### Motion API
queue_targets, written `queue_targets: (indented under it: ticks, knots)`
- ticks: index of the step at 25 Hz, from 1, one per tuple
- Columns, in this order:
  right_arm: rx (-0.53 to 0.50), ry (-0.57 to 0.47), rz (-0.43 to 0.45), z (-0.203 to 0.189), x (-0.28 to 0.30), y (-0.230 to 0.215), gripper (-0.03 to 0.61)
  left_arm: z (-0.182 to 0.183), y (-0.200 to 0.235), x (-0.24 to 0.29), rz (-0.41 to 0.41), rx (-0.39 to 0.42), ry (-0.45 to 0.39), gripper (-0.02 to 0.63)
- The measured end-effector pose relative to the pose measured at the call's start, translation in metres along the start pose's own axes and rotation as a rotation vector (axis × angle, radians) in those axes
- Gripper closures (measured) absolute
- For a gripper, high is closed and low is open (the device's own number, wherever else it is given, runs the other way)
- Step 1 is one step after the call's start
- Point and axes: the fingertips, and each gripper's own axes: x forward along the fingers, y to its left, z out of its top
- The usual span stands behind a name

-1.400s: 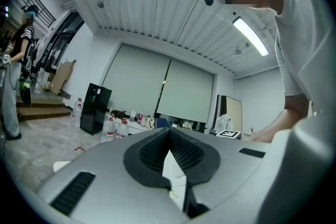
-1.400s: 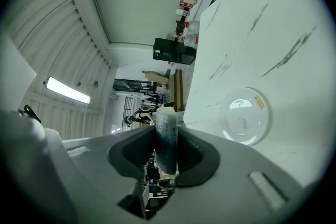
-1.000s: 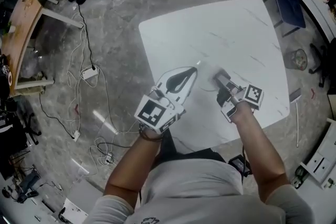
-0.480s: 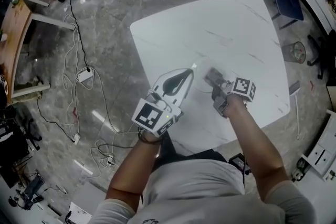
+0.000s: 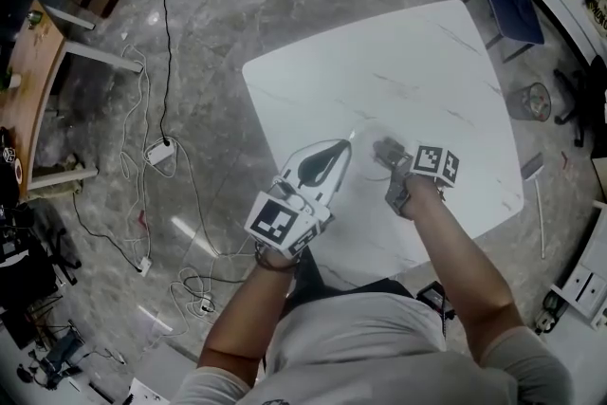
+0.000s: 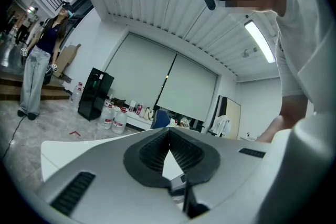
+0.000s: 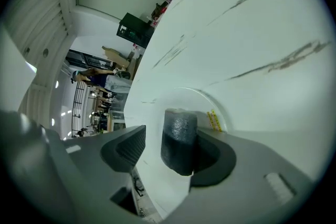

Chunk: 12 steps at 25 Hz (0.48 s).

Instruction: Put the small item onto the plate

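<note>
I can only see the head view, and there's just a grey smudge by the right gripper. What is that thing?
Observer: In the right gripper view it is a dark grey foam cylinder, upright between the jaws of the right gripper.
Operator: Is it being squeezed?
Observer: No. The jaws have just been opening, and a clear gap shows on one side of the cylinder.
Operator: Is the plate under it? I can't find it.
Observer: Yes. A white plate with yellow marks near its rim lies beneath it on the white table.
</note>
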Motion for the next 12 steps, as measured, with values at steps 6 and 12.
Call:
queue_targets:
  ticks: [6,12]
  knots:
    - [-0.103,0.010,-0.105,-0.002,-0.012,-0.004,0.330,0.011,-0.009,-0.009,-0.008,0.012,-0.009,0.607]
    - [-0.087,-0.004,-0.112,-0.006,-0.030,-0.008,0.314,0.021,-0.021,-0.015,-0.007,0.019,-0.015,0.607]
